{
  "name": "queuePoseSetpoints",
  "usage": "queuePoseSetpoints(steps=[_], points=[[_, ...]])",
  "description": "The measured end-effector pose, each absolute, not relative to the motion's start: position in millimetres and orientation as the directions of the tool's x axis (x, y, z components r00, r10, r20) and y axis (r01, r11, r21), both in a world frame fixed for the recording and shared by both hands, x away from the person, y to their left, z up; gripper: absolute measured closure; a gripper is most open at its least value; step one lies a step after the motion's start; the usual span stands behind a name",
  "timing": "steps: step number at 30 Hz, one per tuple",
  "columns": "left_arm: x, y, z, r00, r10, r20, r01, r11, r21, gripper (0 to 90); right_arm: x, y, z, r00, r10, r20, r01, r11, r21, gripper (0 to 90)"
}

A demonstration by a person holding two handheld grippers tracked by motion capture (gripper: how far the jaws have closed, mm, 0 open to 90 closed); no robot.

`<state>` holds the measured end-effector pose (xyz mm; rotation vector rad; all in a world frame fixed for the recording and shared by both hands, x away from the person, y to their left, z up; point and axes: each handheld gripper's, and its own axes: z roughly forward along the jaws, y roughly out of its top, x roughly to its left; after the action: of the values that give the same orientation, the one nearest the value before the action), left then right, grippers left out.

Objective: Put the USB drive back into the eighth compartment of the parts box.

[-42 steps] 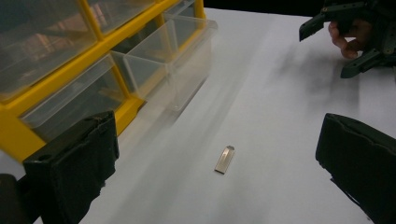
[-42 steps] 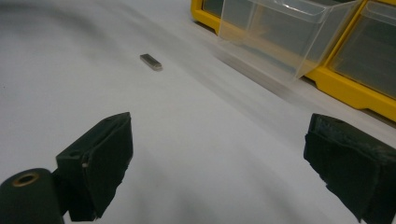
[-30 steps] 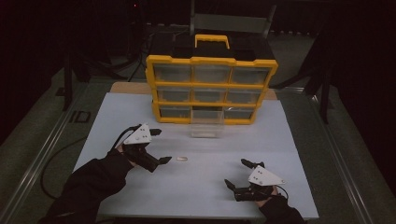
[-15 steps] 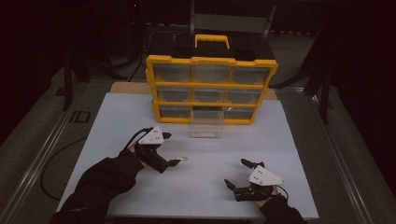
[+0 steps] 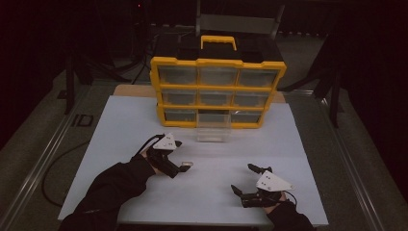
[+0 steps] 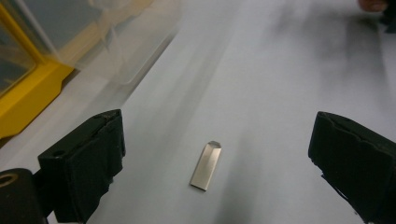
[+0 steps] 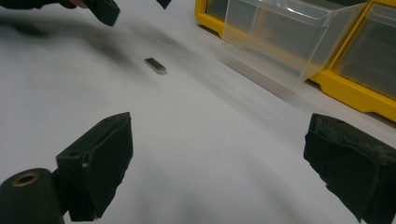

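1. My left gripper [image 5: 180,156] hangs just above the white table sheet [image 5: 125,125]. Its jaws stand wide apart and have just been closing a little, with nothing pressed between them.
2. The small flat metal piece [image 6: 206,165] lies on the sheet between those jaws in the left gripper view, touching neither pad. In the high view it sits at the gripper's tip [image 5: 186,164].
3. My right gripper [image 5: 245,179] rests low near the front edge of the sheet, well apart from the metal piece, jaws spread and empty.
4. The yellow drawer cabinet [image 5: 217,91] stands at the far side of the sheet. Its clear middle drawer [image 5: 213,131] in the bottom row is pulled out toward me.
5. In the right gripper view, the metal piece [image 7: 155,66] lies left of that drawer [image 7: 280,32].
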<state>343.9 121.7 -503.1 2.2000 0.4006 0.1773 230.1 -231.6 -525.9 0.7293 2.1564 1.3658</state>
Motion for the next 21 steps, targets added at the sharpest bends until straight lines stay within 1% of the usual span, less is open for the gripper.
queuePoseSetpoints(steps=[7, 9, 14, 21], points=[[349, 119, -515, 0.932, 0.360, -0.036, 0.257, -0.590, 0.766, 6.2, 230, -231, -526, -0.744, 0.658, -0.114, 0.180, 0.363, 0.914, 8.6], [350, 119, -518, 0.932, 0.360, -0.036, 0.258, -0.593, 0.762, 9.6, 231, -231, -526, -0.744, 0.658, -0.115, 0.181, 0.363, 0.914, 8.6], [352, 115, -524, 0.931, 0.363, -0.031, 0.268, -0.623, 0.735, 11.3, 230, -231, -526, -0.744, 0.658, -0.113, 0.181, 0.362, 0.914, 8.6], [351, 112, -529, 0.943, 0.334, -0.015, 0.246, -0.663, 0.707, 23.8, 231, -231, -526, -0.746, 0.657, -0.110, 0.181, 0.359, 0.916, 8.6]])
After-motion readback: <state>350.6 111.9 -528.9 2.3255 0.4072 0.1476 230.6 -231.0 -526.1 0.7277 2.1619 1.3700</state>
